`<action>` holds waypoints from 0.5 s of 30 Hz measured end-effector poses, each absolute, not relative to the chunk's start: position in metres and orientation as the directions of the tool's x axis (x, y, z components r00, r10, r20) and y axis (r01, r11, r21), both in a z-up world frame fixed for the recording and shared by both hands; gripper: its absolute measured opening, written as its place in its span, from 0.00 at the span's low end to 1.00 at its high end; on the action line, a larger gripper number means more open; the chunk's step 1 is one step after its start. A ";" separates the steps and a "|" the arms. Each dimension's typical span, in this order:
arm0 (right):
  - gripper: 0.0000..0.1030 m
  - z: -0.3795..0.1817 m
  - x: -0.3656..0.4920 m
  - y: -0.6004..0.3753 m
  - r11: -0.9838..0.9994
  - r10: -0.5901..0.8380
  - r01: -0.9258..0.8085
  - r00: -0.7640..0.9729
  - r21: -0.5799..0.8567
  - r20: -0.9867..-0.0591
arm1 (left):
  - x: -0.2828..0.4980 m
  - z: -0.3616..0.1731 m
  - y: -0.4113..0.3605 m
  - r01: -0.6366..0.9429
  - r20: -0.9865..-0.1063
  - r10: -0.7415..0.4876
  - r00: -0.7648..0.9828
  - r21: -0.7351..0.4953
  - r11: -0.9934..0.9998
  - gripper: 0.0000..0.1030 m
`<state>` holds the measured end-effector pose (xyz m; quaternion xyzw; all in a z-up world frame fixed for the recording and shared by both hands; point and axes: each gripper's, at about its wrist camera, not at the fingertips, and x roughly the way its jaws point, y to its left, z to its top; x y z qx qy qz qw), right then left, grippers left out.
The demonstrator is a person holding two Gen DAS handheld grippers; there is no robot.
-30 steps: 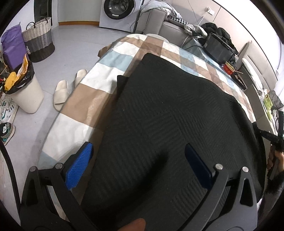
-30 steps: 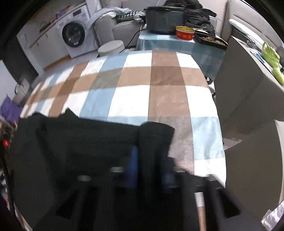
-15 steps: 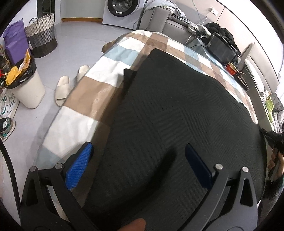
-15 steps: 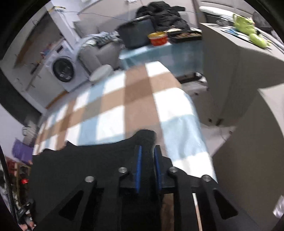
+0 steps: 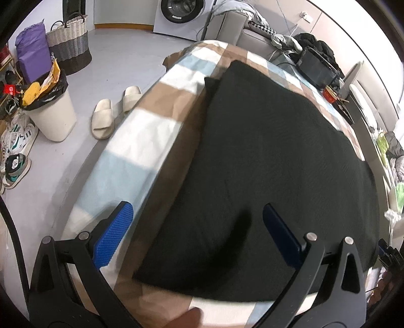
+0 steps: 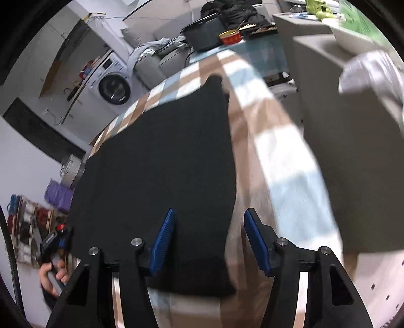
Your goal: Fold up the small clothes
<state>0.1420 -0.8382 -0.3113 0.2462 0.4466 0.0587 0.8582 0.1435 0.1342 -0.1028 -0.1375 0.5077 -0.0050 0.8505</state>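
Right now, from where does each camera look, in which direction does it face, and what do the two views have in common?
Left wrist: sits on the left claw, open above the black garment, facing along the checked cloth toward the washing machine; a fingertip shows at the bottom edge.
Right wrist: sits on the right claw, open over the garment's right edge; the person's left hand shows.
Shared: garment, checked cloth, washing machine.

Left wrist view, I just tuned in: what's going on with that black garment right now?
A person holding a gripper in each hand is folding a black garment laid flat on a checked tablecloth. At this moment neither holds it: the left gripper hovers open over its near left edge, and the right gripper is open too, straddling its right edge.
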 end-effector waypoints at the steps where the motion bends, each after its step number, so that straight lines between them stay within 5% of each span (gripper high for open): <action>1: 0.56 -0.314 0.139 -0.835 0.869 0.329 0.113 0.595 0.481 -0.733 | 0.138 -0.103 0.134 -0.126 -0.862 -0.151 0.484 -0.239 0.963 0.98; 5: 0.32 -0.314 0.137 -0.818 0.885 0.327 0.069 0.612 0.461 -0.720 | 0.115 -0.105 0.132 -0.103 -0.856 -0.175 0.487 -0.255 0.961 0.84; 6: 0.15 -0.311 0.137 -0.812 0.900 0.312 0.053 0.616 0.432 -0.724 | 0.110 -0.104 0.131 -0.096 -0.854 -0.178 0.489 -0.256 0.962 0.82; 7: 0.09 -0.310 0.138 -0.812 0.903 0.311 0.048 0.615 0.428 -0.724 | 0.107 -0.104 0.130 -0.089 -0.854 -0.179 0.489 -0.253 0.963 0.81; 15: 0.12 -0.313 0.127 -0.846 0.864 0.298 0.130 0.646 0.486 -0.702 | 0.083 -0.103 0.128 -0.054 -0.850 -0.190 0.492 -0.248 0.967 0.76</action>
